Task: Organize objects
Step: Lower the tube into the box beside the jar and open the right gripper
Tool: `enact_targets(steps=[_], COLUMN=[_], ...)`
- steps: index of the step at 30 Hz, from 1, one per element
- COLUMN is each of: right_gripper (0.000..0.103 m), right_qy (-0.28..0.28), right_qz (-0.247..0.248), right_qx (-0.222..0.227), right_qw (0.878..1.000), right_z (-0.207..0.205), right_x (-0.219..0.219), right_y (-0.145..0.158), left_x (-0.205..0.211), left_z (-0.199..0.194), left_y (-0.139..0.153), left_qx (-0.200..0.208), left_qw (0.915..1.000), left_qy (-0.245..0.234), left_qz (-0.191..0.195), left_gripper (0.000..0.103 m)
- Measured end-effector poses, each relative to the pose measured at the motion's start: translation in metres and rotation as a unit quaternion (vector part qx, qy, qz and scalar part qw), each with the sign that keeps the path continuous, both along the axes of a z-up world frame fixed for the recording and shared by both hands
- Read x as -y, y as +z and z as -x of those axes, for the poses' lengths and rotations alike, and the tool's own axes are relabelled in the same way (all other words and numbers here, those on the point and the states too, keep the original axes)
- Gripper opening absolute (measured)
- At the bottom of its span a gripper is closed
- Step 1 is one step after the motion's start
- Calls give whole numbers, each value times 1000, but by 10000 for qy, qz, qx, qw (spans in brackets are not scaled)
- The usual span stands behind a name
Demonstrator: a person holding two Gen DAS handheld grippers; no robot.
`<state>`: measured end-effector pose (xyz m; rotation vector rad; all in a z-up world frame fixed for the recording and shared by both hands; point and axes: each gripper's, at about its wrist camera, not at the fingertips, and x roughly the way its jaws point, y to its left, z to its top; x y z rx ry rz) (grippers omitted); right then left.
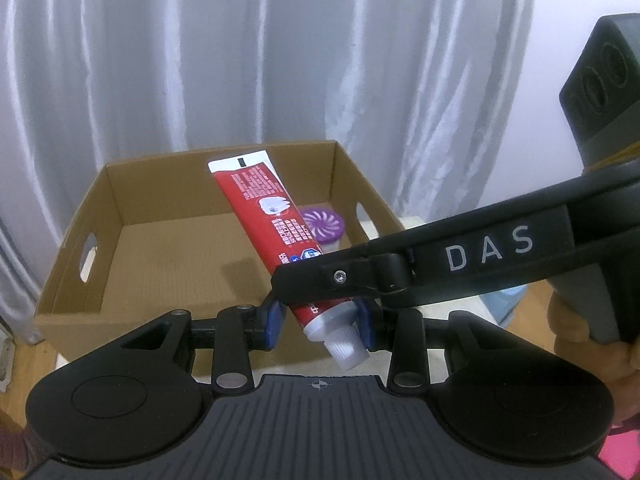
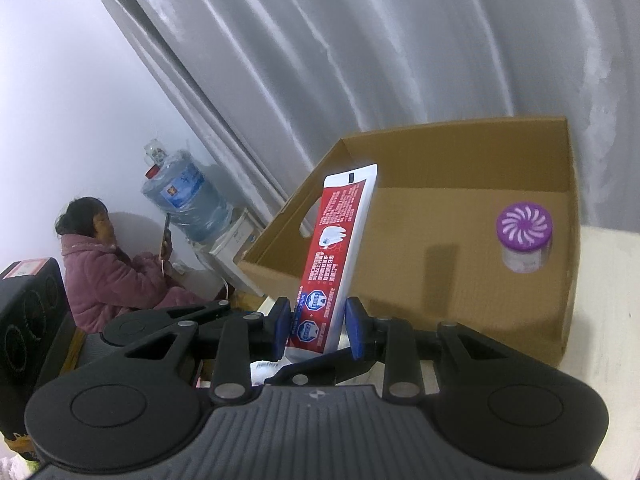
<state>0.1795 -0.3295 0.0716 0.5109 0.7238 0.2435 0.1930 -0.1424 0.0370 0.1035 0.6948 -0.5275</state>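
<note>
Left wrist view: my left hand-held gripper (image 1: pixel 320 322) and right hand-held gripper (image 2: pixel 318 328) both clench the tube (image 1: pixel 264 216), held over the box (image 1: pixel 72 272) front. Next, I'd lower it inside beside the jar (image 2: pixel 525 240), then release.

red toothpaste tube (image 1: pixel 276 236) | tilted, cap down | over open cardboard box (image 1: pixel 120 184)
</note>
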Motion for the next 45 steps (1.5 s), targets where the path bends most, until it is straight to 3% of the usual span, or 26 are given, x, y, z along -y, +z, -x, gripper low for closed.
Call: enact_targets(steps=[5, 13, 23, 29, 34, 35, 36, 38, 39, 45], right_gripper=[33, 33, 33, 34, 35, 35, 42, 56, 59, 62], right_qy=[48, 199, 533, 679, 716, 720, 711, 623, 555, 218], right_qz=[-137, -195, -46, 47, 243, 314, 311, 216, 208, 119], right_qx=[-211, -969, -2165, -2504, -2764, -2793, -2802, -2832, -2800, -2495], right_qw=[9997, 9949, 9748, 9657, 9581, 9570, 9568, 9568, 9582, 9681], right_z=[-41, -116, -184, -188, -186, -185, -185, -182, -179, -160], right_x=[18, 51, 76, 82, 77, 76, 76, 78, 79, 84], right_y=[-3, -33, -78, -92, -100, -101, -100, -99, -97, -71], left_x=[4, 18, 40, 42, 46, 47, 48, 48, 47, 30], left_z=[-40, -123, -199, -211, -205, -204, -203, -202, -202, -184], left_y=[-5, -30, -76, -93, -103, -104, -104, -101, -98, -69], left_qx=[-231, -1121, -2415, -2979, -3210, -3225, -3263, -3317, -3306, -3053], left_qw=[9997, 9935, 9702, 9545, 9469, 9464, 9451, 9433, 9437, 9519], left_qy=[94, 168, 145, 106, 83, 66, 45, 83, 103, 185], left_qz=[43, 69, -130, -52, -136, -188, -187, -47, 6, 198], left_gripper=[36, 36, 36, 36, 39, 42, 46, 63, 66, 79])
